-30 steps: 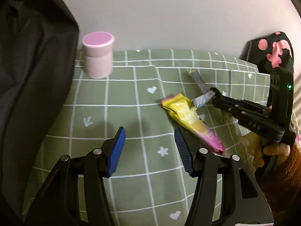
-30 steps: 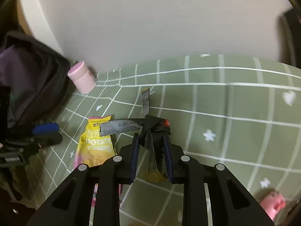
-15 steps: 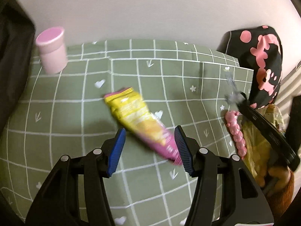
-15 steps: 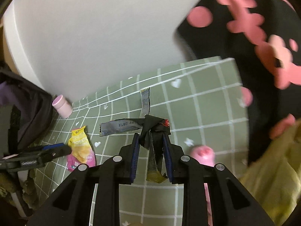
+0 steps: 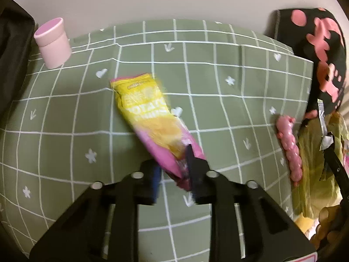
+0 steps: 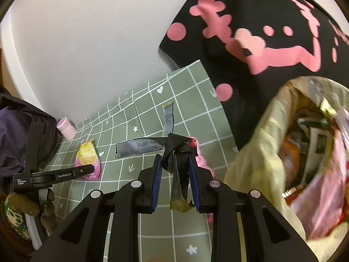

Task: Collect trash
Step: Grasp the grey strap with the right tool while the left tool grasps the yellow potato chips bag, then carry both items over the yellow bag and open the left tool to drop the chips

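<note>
Your left gripper (image 5: 174, 170), angled down, has just closed its fingers on the "POTATO" chip bag (image 5: 152, 118) lying on the tabletop (image 5: 65, 131), while your right gripper (image 6: 175, 179) clamps a crumpled dark wrapper (image 6: 174, 152) beside the trash bag (image 6: 257, 157).

The tablecloth (image 5: 65, 113) is green with a white grid; the chip bag (image 5: 150, 118) is yellow and pink; the jar (image 5: 53, 43) is pink.

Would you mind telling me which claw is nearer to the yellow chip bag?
Left. The left claw has just been closing on the yellow chip bag, at its pink end; the right claw holds a dark wrapper near the trash bag.
</note>
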`<act>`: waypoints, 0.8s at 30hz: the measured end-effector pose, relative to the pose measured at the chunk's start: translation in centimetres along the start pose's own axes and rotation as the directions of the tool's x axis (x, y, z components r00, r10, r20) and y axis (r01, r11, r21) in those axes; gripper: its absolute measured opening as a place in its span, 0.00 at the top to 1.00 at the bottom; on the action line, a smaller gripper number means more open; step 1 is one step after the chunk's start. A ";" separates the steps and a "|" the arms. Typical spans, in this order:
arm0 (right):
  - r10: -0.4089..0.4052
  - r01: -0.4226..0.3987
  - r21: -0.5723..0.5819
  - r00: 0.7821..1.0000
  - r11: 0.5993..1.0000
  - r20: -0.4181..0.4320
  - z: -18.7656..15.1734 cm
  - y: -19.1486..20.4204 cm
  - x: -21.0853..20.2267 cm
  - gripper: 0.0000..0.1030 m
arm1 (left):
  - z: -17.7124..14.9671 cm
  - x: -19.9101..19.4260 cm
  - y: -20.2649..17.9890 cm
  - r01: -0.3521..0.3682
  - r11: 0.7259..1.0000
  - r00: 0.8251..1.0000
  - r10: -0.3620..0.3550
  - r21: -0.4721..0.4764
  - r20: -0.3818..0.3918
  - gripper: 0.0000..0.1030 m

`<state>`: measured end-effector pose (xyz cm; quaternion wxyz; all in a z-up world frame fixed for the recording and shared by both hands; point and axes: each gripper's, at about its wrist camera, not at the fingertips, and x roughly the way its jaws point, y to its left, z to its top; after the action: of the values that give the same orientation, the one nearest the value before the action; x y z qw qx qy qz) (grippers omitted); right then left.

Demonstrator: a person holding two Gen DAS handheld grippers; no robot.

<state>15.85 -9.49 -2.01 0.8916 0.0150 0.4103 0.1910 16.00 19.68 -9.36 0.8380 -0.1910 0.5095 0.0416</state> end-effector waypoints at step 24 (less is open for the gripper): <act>-0.241 0.223 0.106 0.945 0.969 0.220 -1.6 -5.1 -15.6 0.77 | -2.9 -14.2 -19.7 0.115 0.844 0.915 -0.295 0.523 0.276 0.90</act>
<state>7.16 -19.98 7.35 0.9482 0.0241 0.3101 0.0653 12.00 2.25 7.29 0.9342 -0.0130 0.3239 -0.1491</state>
